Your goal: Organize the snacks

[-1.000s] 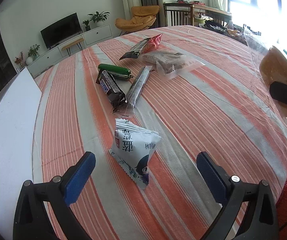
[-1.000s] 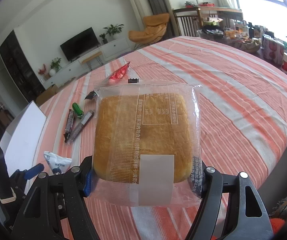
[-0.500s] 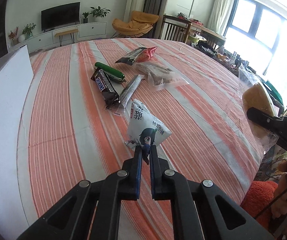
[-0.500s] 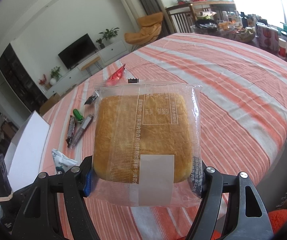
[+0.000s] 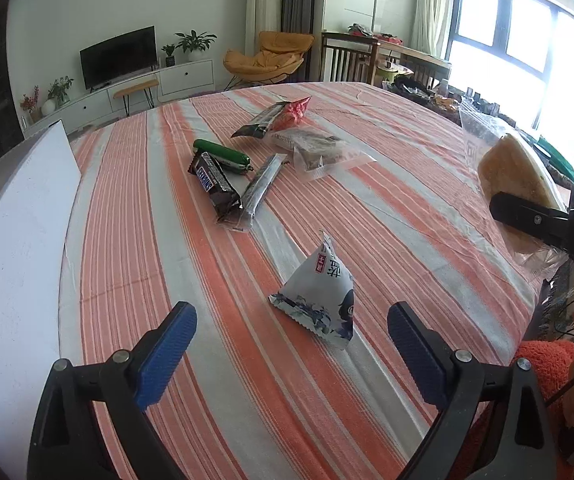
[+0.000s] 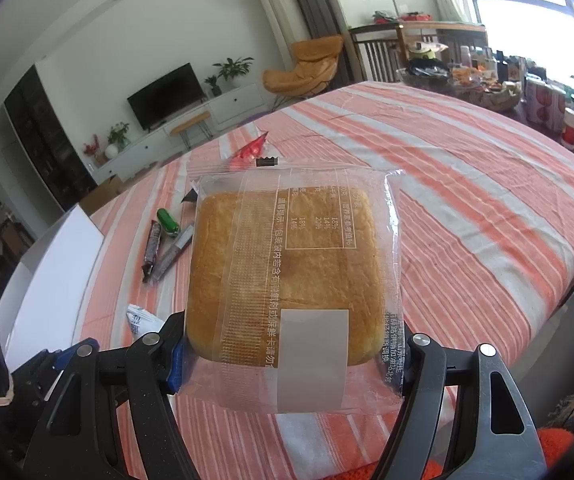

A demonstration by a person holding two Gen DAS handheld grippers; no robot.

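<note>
My left gripper (image 5: 292,340) is open and empty, just behind a white and blue pyramid snack pouch (image 5: 319,294) that stands on the striped tablecloth (image 5: 135,240). My right gripper (image 6: 293,354) is shut on a clear-wrapped square sponge cake (image 6: 287,268) and holds it above the table; the cake also shows at the right edge of the left wrist view (image 5: 515,184). Farther back lie a Snickers bar (image 5: 215,182), a green tube (image 5: 221,154), a dark stick pack (image 5: 261,188), a clear bag of brown cake (image 5: 319,152) and a red and black packet (image 5: 275,116).
A white board (image 5: 19,248) stands along the table's left edge. Beyond the far right of the table are bottles and jars (image 6: 543,100). An orange fuzzy item (image 5: 543,364) sits at the near right edge. A TV, plants and a yellow chair stand in the room behind.
My left gripper was shut on the pouch half a second ago; now it is open and the pouch stands on the cloth, nearer and further right. The right gripper still holds the cake.
</note>
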